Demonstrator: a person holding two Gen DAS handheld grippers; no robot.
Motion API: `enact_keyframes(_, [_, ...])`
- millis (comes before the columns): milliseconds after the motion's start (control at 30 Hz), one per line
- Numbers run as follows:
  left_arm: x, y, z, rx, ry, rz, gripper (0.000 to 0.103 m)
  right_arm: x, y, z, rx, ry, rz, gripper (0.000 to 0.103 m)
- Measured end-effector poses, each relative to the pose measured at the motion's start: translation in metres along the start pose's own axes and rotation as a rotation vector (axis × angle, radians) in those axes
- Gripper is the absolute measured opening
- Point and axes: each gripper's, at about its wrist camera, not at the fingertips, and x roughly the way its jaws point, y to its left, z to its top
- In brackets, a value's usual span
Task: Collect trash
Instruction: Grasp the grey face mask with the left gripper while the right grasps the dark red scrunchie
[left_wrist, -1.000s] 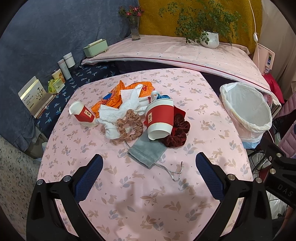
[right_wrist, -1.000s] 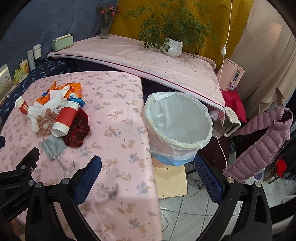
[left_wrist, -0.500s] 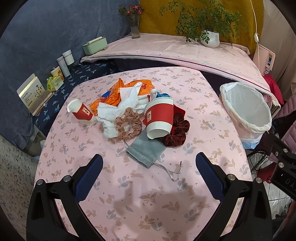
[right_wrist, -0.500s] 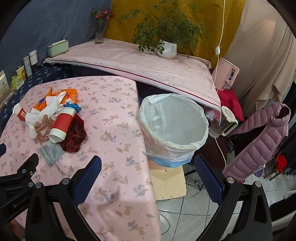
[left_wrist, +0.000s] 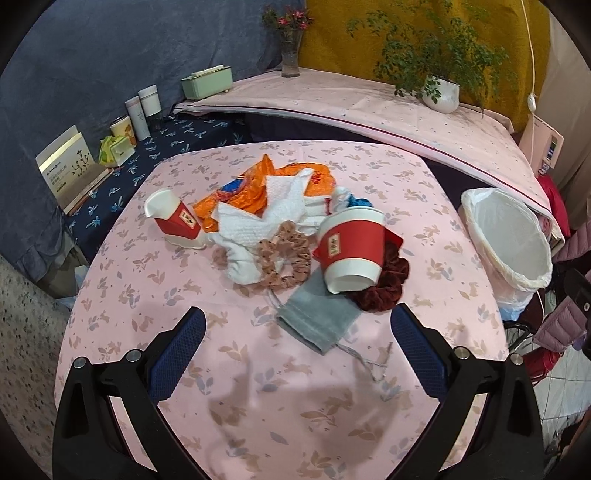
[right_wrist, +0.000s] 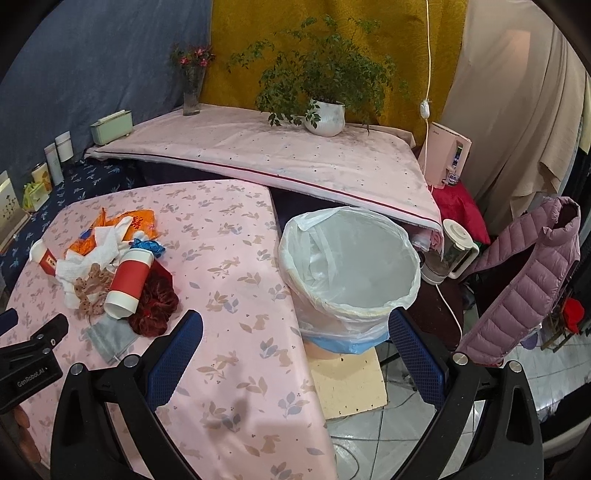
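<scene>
The left gripper (left_wrist: 295, 328) is hovering spread wide and empty over the pink leaf-printed surface (left_wrist: 258, 387), aiming at the heap just ahead. Going from its left: a crushed red-and-white paper cup (left_wrist: 173, 223) bearing a small unreadable label, white crumpled tissue (left_wrist: 255, 225), a tan dotted scrunchie (left_wrist: 284, 254), a grey face mask (left_wrist: 317, 321), a larger red paper cup (left_wrist: 351, 247) lying on a maroon scrunchie (left_wrist: 384, 291). The right gripper (right_wrist: 295, 332), equally spread and empty, is facing the white-lined bin (right_wrist: 351, 266), standing beside the surface, probably for easy drops. "GenRobot.AI" is showing on the neighbouring gripper's body.

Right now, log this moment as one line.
left gripper: open, empty | right gripper: open, empty | red paper cup: on pile | white-lined trash bin: nothing visible inside
</scene>
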Motion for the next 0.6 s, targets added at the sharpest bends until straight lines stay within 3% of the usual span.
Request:
enact_keyframes(367, [0.041,0.046,-0.011,-0.014,0.040,0.041,0.096,0.026,0.024,-0.005,-0.004,0.017,0.046,0.096])
enact_keyframes(600, [0.066,0.054,-0.018,-0.030,0.087,-0.012,0.095,0.042,0.047,-0.007,-0.030,0.031,0.072,0.096])
